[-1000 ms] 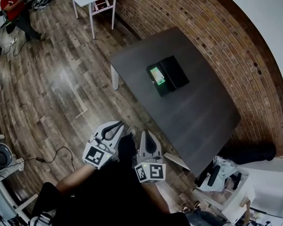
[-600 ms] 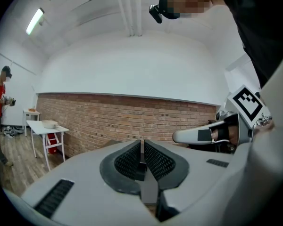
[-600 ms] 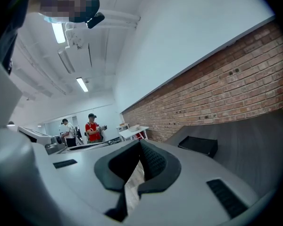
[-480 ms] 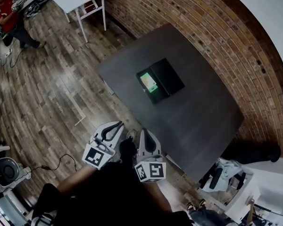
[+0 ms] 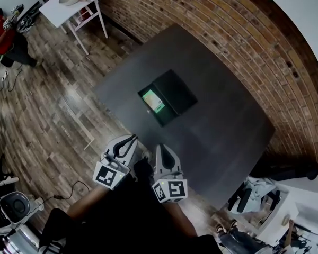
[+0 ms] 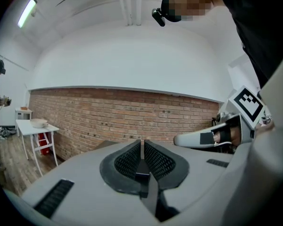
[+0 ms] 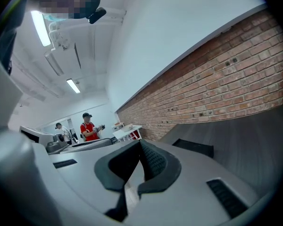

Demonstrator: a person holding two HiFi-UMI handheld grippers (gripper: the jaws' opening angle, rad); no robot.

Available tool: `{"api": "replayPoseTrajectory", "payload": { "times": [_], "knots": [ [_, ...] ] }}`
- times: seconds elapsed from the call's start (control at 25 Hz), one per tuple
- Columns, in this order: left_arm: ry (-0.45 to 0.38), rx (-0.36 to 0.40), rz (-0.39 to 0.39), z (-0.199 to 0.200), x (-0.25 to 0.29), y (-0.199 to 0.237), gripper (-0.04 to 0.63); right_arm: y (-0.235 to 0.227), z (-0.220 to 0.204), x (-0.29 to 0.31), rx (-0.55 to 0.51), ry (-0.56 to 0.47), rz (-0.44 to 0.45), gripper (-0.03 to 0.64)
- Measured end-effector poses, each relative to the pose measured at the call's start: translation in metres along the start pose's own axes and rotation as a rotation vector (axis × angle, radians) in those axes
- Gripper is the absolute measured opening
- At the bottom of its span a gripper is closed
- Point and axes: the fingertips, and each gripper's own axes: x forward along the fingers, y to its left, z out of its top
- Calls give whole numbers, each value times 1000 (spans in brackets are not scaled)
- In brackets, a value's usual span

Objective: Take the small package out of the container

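The left tongs [image 5: 131, 141] and right tongs [image 5: 160, 149], both closed on nothing, hang before the desk [image 5: 228, 136], whose middle bears the open container [image 5: 179, 90] with the small package [image 5: 153, 101] inside: this is the approach step, and I think reaching and opening come next.

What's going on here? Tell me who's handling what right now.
A person stands at the near edge of a dark table, with a two-jaw gripper in each hand held close to the body. The left gripper and the right gripper are both shut and empty. The black container lies open on the table with the small green package inside. Neither gripper has reached it yet.
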Motion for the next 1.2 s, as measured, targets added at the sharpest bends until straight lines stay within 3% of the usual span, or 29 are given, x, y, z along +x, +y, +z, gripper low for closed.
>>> {"api": "replayPoseTrajectory", "payload": {
  "times": [0.36, 0.64, 1.2],
  "knots": [
    [16, 5, -33, 7, 40, 0, 49, -34, 17, 18, 2, -6, -38, 25],
    [5, -16, -87, 13, 53, 24, 49, -32, 13, 42, -3, -7, -98, 25],
    [47, 11, -415, 5, 107, 111, 49, -26, 18, 112, 16, -34, -421, 23]
  ]
}}
